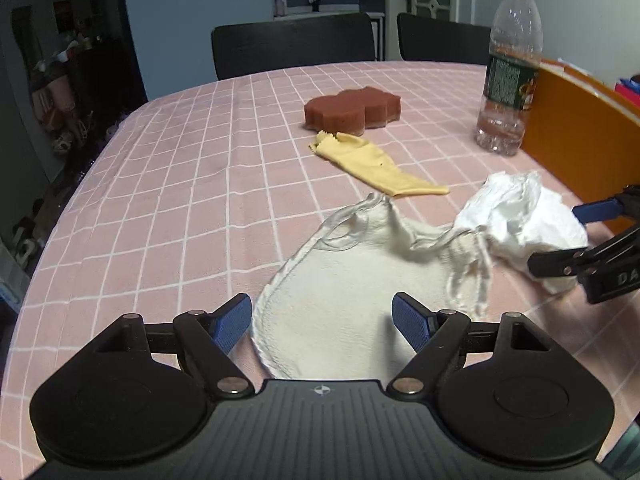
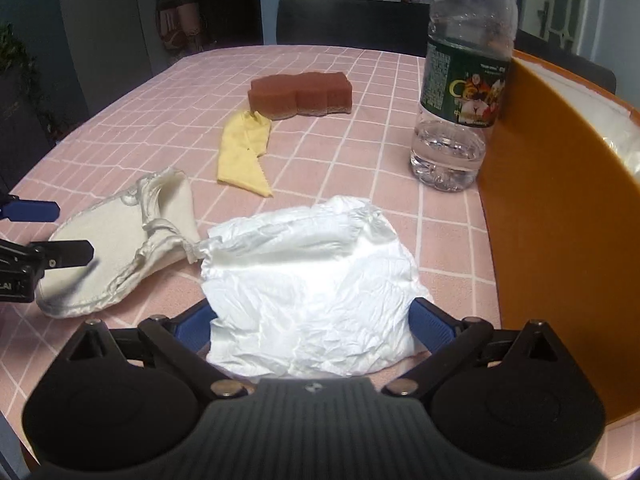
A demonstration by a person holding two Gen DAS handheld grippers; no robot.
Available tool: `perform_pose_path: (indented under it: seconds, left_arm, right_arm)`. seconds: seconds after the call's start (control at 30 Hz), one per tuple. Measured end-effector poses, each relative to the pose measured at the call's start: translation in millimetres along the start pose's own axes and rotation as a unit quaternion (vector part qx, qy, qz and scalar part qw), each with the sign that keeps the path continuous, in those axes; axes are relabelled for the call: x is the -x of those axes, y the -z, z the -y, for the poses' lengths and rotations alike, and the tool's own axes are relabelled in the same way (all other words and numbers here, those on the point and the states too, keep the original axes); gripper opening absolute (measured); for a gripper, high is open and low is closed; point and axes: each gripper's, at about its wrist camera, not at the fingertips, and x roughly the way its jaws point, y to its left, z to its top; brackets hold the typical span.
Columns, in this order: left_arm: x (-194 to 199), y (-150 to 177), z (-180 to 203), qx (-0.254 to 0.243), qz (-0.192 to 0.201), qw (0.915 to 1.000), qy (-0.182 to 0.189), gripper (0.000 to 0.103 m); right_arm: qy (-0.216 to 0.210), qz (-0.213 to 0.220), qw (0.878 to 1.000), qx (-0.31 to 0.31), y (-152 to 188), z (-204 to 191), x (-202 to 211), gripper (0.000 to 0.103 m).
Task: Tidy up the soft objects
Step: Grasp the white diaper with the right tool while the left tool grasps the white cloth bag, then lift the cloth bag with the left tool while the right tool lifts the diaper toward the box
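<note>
White crumpled cloth sits between the right claw's spread fingers beside the orange bin. Cream cloth lies on the desk under the left claw, fingers apart.

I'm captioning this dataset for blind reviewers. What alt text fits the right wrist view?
The open right gripper straddles a crumpled white cloth on a pink checked tablecloth. To its left lies a cream drawstring pouch near the left gripper; beyond are a yellow cloth, brown sponge, water bottle and orange bin.
</note>
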Motion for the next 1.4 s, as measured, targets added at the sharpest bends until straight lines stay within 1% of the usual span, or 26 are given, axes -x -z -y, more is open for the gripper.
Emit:
perform_pose_path:
  seconds: [0.07,0.1,0.2,0.23,0.27,0.33,0.4,0.43,0.47,0.5,0.53,0.57,0.6,0.63,0.7,0.73,0.83,0.97,1.1,1.17,1.27,1.4]
  left_arm:
    - [-8,-2,-5,-0.012,-0.013,0.9997,0.015,0.094]
    - [-12,-2,-8,-0.008,-0.020,0.9996,0.021,0.094]
    - [-16,-3,-15,0.029,-0.028,0.9984,0.040,0.094]
    - [-16,-2,-15,0.034,-0.026,0.9982,0.041,0.094]
    - [-16,-2,-12,0.032,-0.024,0.9985,0.038,0.094]
    - [-15,-1,-9,0.038,-0.024,0.9983,0.036,0.092]
    - [-13,-1,-5,0.040,-0.021,0.9984,0.033,0.086]
    - [-12,-1,-2,0.041,-0.019,0.9984,0.034,0.078]
    - [-12,-1,2,0.041,-0.017,0.9984,0.034,0.070]
    - [-10,-1,5,0.040,-0.014,0.9985,0.034,0.064]
    - [-9,-1,8,0.042,-0.012,0.9984,0.036,0.052]
    - [-8,-1,12,0.044,-0.010,0.9982,0.039,0.038]
    - [-7,-1,15,0.045,-0.008,0.9980,0.044,0.030]
    - [-7,-1,18,0.047,-0.006,0.9977,0.048,0.018]
    - [-3,-1,27,0.035,0.004,0.9989,0.031,0.016]
    - [-1,0,31,0.029,0.011,0.9991,0.030,0.015]
    - [10,-2,33,0.047,0.027,0.9974,0.046,0.014]
    - [30,-8,36,0.051,0.064,0.9957,0.043,0.014]
    - [53,-19,40,0.052,0.103,0.9923,0.045,0.013]
    - [64,-26,44,0.047,0.124,0.9900,0.047,0.013]
    - [78,-36,51,0.043,0.157,0.9849,0.061,0.013]
    - [92,-54,64,0.032,0.195,0.9766,0.085,0.013]
  right_arm:
    - [0.008,0.003,1.000,0.014,1,-5,1,0.091]
    - [0.012,0.006,1.000,0.020,2,-7,1,0.087]
    - [0.010,0.014,0.999,0.034,4,-13,3,0.076]
    - [0.009,0.018,0.999,0.037,4,-14,4,0.070]
    - [0.008,0.022,0.999,0.041,4,-15,5,0.067]
    - [0.008,0.027,0.999,0.046,3,-18,5,0.053]
    - [0.008,0.034,0.998,0.053,3,-22,5,0.046]
    - [0.009,0.036,0.998,0.056,3,-23,5,0.041]
    - [0.009,0.039,0.997,0.060,4,-24,5,0.040]
    - [0.009,0.042,0.997,0.062,4,-25,5,0.037]
    - [0.010,0.043,0.997,0.063,4,-26,5,0.035]
    - [0.010,0.044,0.997,0.064,4,-26,5,0.033]
    - [0.011,0.045,0.997,0.065,3,-27,5,0.029]
    - [0.012,0.044,0.997,0.066,3,-27,5,0.026]
    - [0.002,0.043,0.997,0.061,1,-24,6,0.024]
    - [-0.006,0.041,0.998,0.053,0,-21,8,0.023]
    - [-0.013,0.046,0.998,0.046,-2,-19,17,0.022]
    - [-0.013,0.059,0.997,0.047,-3,-19,34,0.022]
    - [-0.011,0.082,0.995,0.052,-9,-19,57,0.022]
    - [-0.011,0.093,0.994,0.051,-12,-16,70,0.022]
    - [-0.011,0.113,0.993,0.044,-19,-7,94,0.022]
    - [0.008,0.141,0.989,0.036,-28,12,129,0.022]
